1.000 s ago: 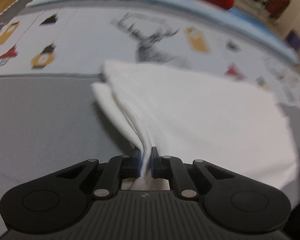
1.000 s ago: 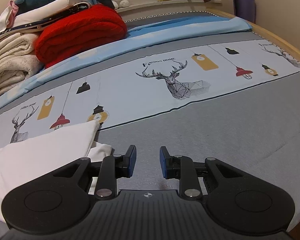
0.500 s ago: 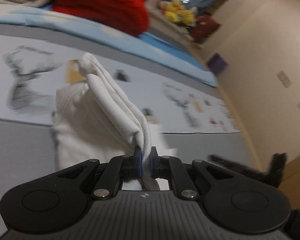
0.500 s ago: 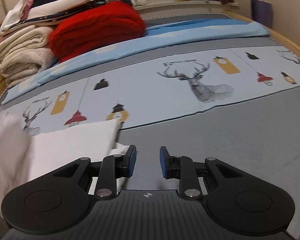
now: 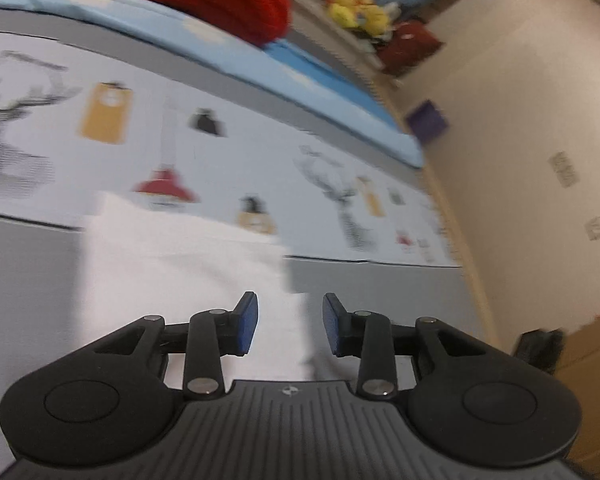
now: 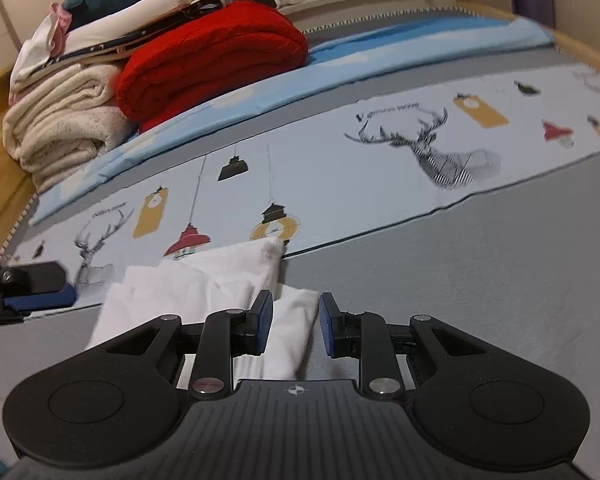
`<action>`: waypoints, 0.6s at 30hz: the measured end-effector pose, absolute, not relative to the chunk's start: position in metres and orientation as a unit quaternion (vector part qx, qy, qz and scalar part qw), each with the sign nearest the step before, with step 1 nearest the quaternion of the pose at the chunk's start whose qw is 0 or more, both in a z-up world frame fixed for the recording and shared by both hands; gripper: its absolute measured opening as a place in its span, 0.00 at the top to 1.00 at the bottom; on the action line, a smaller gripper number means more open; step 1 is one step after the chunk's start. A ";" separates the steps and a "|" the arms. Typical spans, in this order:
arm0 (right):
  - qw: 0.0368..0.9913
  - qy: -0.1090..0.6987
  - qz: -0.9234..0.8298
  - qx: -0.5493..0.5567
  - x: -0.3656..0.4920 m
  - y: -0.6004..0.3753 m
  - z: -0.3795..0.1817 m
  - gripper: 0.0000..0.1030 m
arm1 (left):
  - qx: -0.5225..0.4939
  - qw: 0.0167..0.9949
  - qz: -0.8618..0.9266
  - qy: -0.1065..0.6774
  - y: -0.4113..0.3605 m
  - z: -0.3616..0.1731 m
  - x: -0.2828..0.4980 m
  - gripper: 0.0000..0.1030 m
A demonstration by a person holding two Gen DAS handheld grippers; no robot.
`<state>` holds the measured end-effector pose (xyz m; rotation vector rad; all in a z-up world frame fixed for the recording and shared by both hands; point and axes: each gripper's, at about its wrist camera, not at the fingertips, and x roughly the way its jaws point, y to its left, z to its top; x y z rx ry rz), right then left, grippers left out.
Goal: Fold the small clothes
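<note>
Red blanket (image 6: 208, 60) beside cream blankets (image 6: 60, 128); plush toys (image 5: 356, 4)

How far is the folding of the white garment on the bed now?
Done: one fold looks made. The white garment lies doubled on the grey bed cover, and the left hand-held gripper has just been opening, with nothing between its jaws.
In hand: nothing. The right hand-held gripper is open above a narrow end of the cloth.
Left: probably another fold, then smoothing.

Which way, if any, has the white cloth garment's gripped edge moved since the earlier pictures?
Yes. The white cloth garment was carried over toward the yellow lantern print; the left gripper, jaws just opened, has dropped it folded.
</note>
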<state>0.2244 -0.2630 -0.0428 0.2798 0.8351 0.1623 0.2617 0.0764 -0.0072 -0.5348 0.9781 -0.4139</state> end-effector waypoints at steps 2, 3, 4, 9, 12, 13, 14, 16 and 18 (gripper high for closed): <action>0.895 0.410 0.092 0.152 0.226 -0.259 -0.045 0.73 | -0.231 0.827 -0.180 0.479 0.094 -0.015 0.255 0.63; 0.891 0.414 0.099 0.157 0.228 -0.256 -0.047 0.73 | -0.221 0.825 -0.180 0.488 0.103 -0.019 0.249 0.63; 0.888 0.419 0.106 0.159 0.230 -0.251 -0.049 0.73 | -0.208 0.821 -0.182 0.499 0.106 -0.024 0.246 0.63; 0.874 0.443 0.121 0.158 0.246 -0.221 -0.063 0.73 | -0.139 0.811 -0.191 0.535 0.108 -0.044 0.230 0.63; 0.869 0.456 0.109 0.157 0.260 -0.212 -0.073 0.72 | -0.114 0.813 -0.199 0.535 0.110 -0.045 0.225 0.63; 0.868 0.460 0.102 0.159 0.265 -0.210 -0.078 0.72 | -0.107 0.813 -0.199 0.536 0.110 -0.046 0.225 0.63; 0.866 0.463 0.096 0.160 0.270 -0.208 -0.081 0.72 | -0.100 0.815 -0.199 0.535 0.116 -0.043 0.219 0.63; 0.865 0.470 0.088 0.155 0.277 -0.204 -0.088 0.72 | -0.093 0.818 -0.200 0.532 0.119 -0.042 0.219 0.63; 0.863 0.477 0.086 0.141 0.283 -0.198 -0.094 0.72 | -0.095 0.818 -0.199 0.532 0.122 -0.042 0.220 0.63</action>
